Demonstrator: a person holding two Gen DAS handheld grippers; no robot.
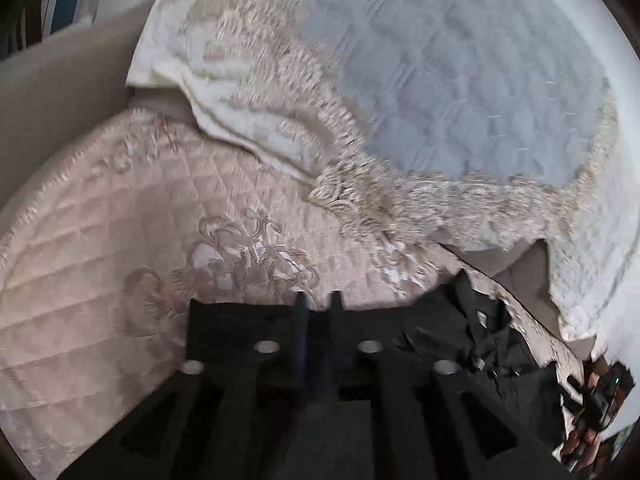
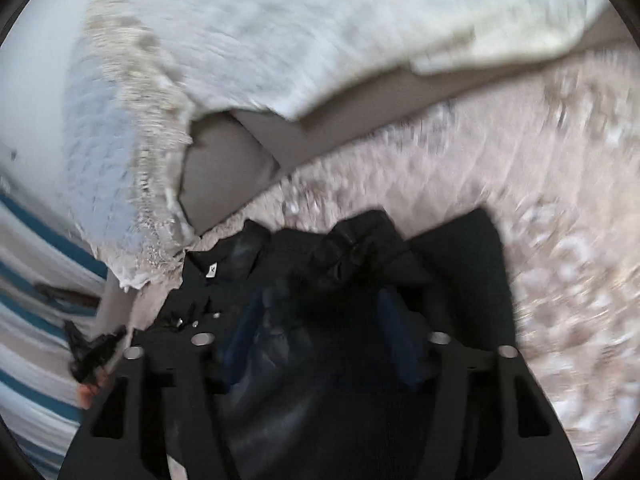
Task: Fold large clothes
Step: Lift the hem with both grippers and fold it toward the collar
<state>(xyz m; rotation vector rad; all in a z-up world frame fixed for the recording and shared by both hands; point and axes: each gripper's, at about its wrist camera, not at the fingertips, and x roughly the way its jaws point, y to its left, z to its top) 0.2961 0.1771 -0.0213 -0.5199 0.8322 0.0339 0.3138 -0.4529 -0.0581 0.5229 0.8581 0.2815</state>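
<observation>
Pink quilted cover [image 1: 120, 216] with embroidered flowers, spread flat, filling left and centre of left wrist view; looks like a sofa seat. White lace-edged cover [image 1: 460, 80] draped behind it, upper right of the same frame, one corner flipped back at upper left. Taupe cushion [image 2: 224, 168] bare between the two covers in right wrist view. Blue-and-white striped fabric [image 2: 36, 280] at far left edge there, off the seat.

Black shirt [image 2: 460, 256] lying on pink cover, lower centre of right wrist frame, rumpled. Collar end toward left of frame, body running right, so long axis roughly across the frame. Same shirt at lower right of left wrist view, directly under and right of left tool.

Right tool [image 2: 320, 320] spread wide, straddling a raised bunch of black cloth; pads not seen pressing on it. Left tool [image 1: 318, 308] nearly pressed together, narrow gap, tips at shirt's straight edge; cannot tell whether pinching cloth. Right tool nearer the shirt's middle, left nearer the plain edge.

Likely step: regrasp for a fold. Open pink room right of the shirt and toward frame top; seat edge and striped fabric close at left, so less room that way.

White neck label [image 2: 212, 270] face up inside collar.
</observation>
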